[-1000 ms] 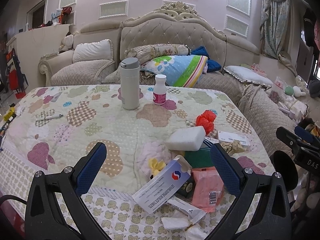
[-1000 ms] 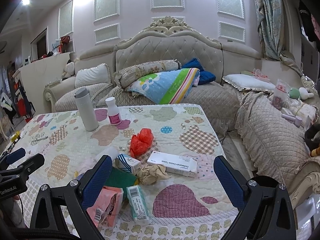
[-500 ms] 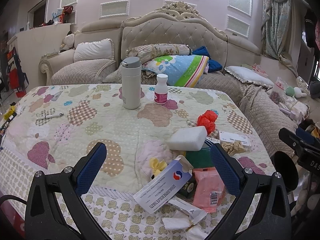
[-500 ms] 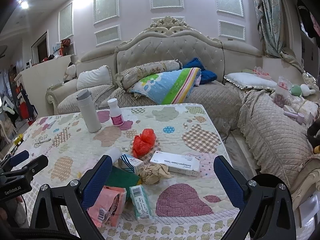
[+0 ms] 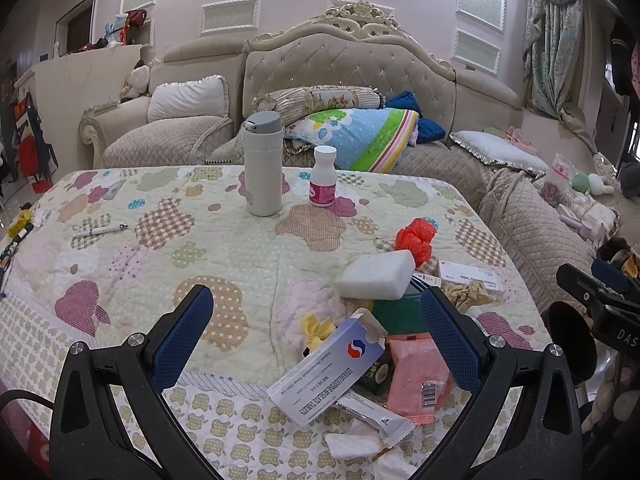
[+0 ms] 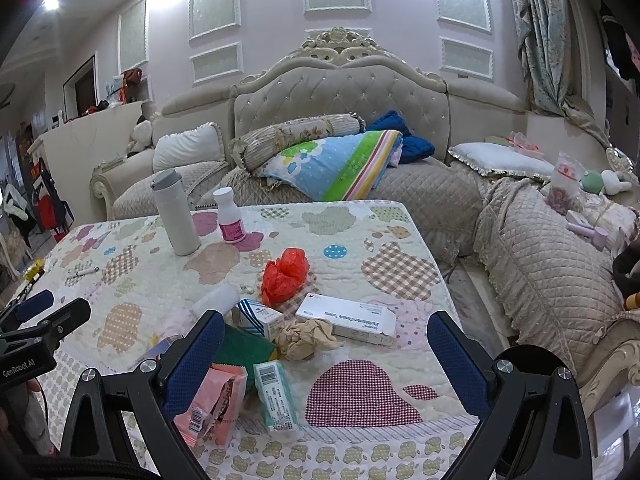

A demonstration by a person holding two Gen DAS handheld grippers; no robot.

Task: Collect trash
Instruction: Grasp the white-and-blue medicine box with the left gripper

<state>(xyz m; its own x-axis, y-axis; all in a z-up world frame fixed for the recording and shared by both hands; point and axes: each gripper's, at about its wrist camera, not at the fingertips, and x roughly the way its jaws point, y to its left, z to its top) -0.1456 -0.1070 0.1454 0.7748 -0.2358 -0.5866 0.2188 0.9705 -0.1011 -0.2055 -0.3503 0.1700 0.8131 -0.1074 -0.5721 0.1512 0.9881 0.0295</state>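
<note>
Two grippers, both spread wide and holding nothing, hanging over the near edge of the quilt-covered counter. The left gripper has the pile of trash right between its blue pads: a long white and blue tablet box lying slanted, a small yellow scrap just past it, and a pink plastic packet up against the right pad. A white foam block sits on top of a green cloth a bit farther out, with a crumpled red plastic bag beyond that.

The right gripper looks at the same heap from the other side. A mint-green and white carton and the pink packet lie close by its left pad, a crumpled beige paper wad is dead ahead, and a flat white medicine box is just behind the wad. Way out front stand a tall white thermos with a grey lid and a small white bottle with a pink label.
</note>
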